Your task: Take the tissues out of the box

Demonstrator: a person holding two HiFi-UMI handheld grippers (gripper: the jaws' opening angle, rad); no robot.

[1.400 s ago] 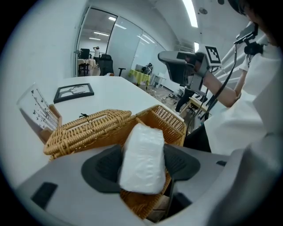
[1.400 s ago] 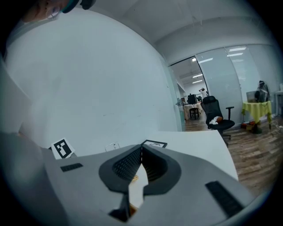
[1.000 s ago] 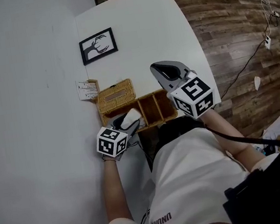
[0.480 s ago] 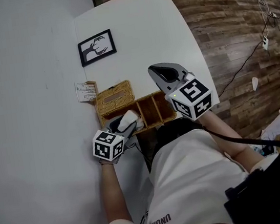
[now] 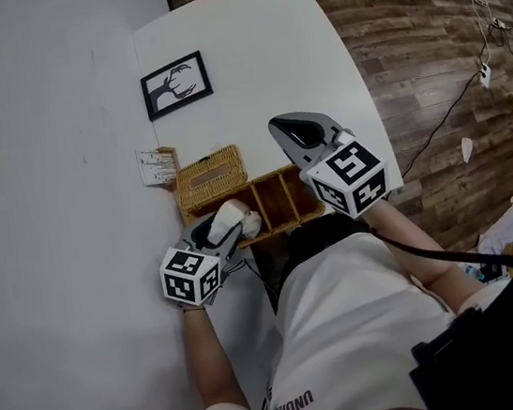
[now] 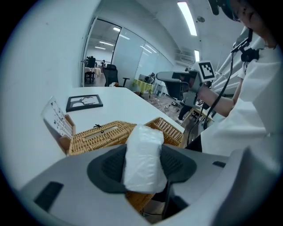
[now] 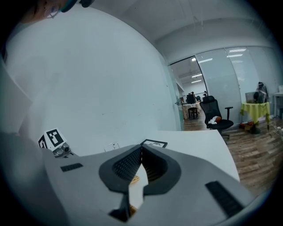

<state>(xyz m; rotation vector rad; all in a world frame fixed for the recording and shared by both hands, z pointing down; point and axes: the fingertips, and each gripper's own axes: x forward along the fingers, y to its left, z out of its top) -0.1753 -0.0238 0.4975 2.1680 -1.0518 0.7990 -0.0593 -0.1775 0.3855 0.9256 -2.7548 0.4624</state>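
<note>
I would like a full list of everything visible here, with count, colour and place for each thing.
table: 1, white, against the wall
framed picture: 1, black frame, mid-table
wicker box: 1, tan, slotted lid, near table edge
card stand: 1, white and brown, left of wicker box
wicker compartments: 1 set, tan, right of the box
tissue pack: 1, white, in the left gripper
left gripper: 1, grey, shut on the pack
right gripper: 1, grey, jaws together, empty, right of compartments

I note: left hand-held gripper (image 5: 230, 223), right hand-held gripper (image 5: 289, 127) grey shells, dark ribbed pads (image 7: 127, 166), white cubes (image 5: 191, 277) with black square markers. White short-sleeved shirt (image 5: 348, 319). Black cable (image 5: 436, 255) off right unit.
</note>
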